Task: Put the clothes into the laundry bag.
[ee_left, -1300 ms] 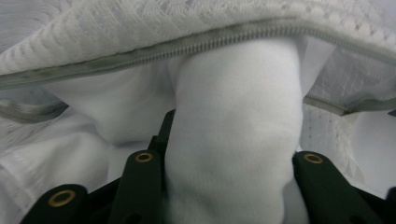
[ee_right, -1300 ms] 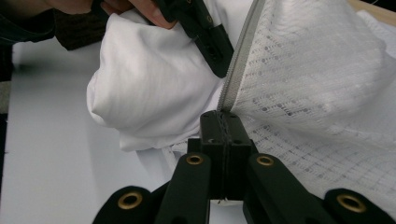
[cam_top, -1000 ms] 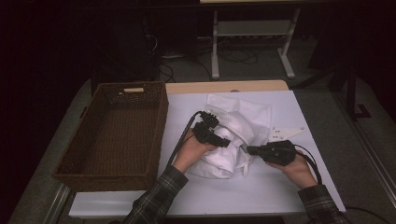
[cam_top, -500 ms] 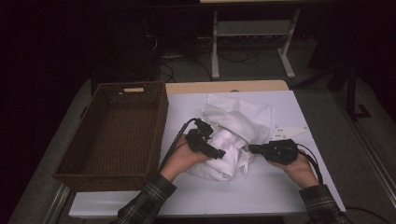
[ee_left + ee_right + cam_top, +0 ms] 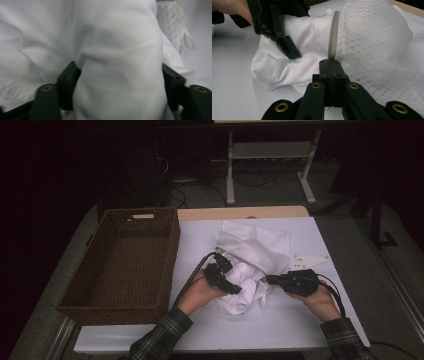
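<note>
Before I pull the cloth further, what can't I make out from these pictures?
- Left gripper view: white cloth bulges between the jaws, hiding their pads; firm pinch unclear.
- High view: mesh bag opening too small and dim to see.
- Right gripper view: clamped on the zipper edge; the bag's far side is cut off.

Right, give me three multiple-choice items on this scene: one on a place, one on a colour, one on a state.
1. Where does the wicker basket stand?
A. At the table's left side
B. At its right side
C. On the cloth

2. What colour is the cloth going into the mesh bag?
A. Red
B. White
C. Black

3. How does the right gripper stand?
A. Wide open
B. Shut on the mesh bag
C. Lying in the basket

Answers: 1 A, the high view shows it left of the cloth; 2 B, all views show white fabric; 3 B, its jaws pinch the bag's zipper edge.
</note>
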`<state>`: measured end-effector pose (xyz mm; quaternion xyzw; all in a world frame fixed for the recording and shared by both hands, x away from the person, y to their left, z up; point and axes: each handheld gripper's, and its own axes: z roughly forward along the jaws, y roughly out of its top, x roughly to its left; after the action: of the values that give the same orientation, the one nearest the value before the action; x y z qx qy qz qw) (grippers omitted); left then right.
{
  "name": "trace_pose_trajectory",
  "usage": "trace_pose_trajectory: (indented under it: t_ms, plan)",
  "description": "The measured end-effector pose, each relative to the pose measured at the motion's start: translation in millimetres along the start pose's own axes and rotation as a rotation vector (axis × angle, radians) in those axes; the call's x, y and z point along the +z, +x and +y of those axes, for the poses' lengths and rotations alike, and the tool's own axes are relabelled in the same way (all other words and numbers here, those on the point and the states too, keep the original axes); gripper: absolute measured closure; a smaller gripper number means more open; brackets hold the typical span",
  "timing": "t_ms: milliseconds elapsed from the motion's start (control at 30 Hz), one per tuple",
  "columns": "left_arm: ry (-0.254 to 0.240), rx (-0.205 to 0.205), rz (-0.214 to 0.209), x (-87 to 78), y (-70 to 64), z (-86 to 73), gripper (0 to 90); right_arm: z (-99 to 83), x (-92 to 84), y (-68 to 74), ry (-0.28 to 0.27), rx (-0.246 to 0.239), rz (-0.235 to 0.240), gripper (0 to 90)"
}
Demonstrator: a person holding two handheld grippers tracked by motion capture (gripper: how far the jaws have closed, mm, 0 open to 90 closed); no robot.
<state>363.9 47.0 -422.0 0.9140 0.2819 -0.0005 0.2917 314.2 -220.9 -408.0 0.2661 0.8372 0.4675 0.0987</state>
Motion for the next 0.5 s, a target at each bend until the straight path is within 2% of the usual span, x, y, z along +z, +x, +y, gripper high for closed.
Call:
trace_pose_trajectory:
  t_ms: [33, 67, 100, 133, 200, 333, 500]
  plan:
    - [-0.006, 0.01, 0.004, -0.5, -2.0, 0.4, 43.0, 0.2, 0.6, 0.2, -0.001, -0.001, -0.001, 89.5]
    - [-0.006, 0.01, 0.004, -0.5, -2.0, 0.4, 50.1, 0.2, 0.6, 0.2, -0.001, -0.001, -0.001, 89.5]
    - [-0.012, 0.016, 0.006, -1.9, -3.3, 0.7, 50.1, 0.4, 1.2, 0.5, -0.001, -0.005, 0.0, 89.5]
    - [-0.019, 0.018, 0.005, -2.5, -3.8, 0.8, 55.1, 0.7, 1.5, 1.1, 0.0, -0.007, 0.0, 89.5]
    - [-0.031, 0.016, -0.006, -4.2, -2.6, 0.7, 58.0, 0.9, 1.2, 1.0, -0.001, -0.008, 0.0, 89.5]
    - [-0.06, 0.009, -0.032, -9.9, -1.2, 3.0, 60.3, 1.1, -1.1, 0.0, -0.005, -0.008, -0.004, 89.4]
    - [-0.039, 0.001, -0.042, -12.6, -5.7, 9.1, 60.9, 4.4, -7.3, -0.3, -0.028, -0.017, -0.032, 89.4]
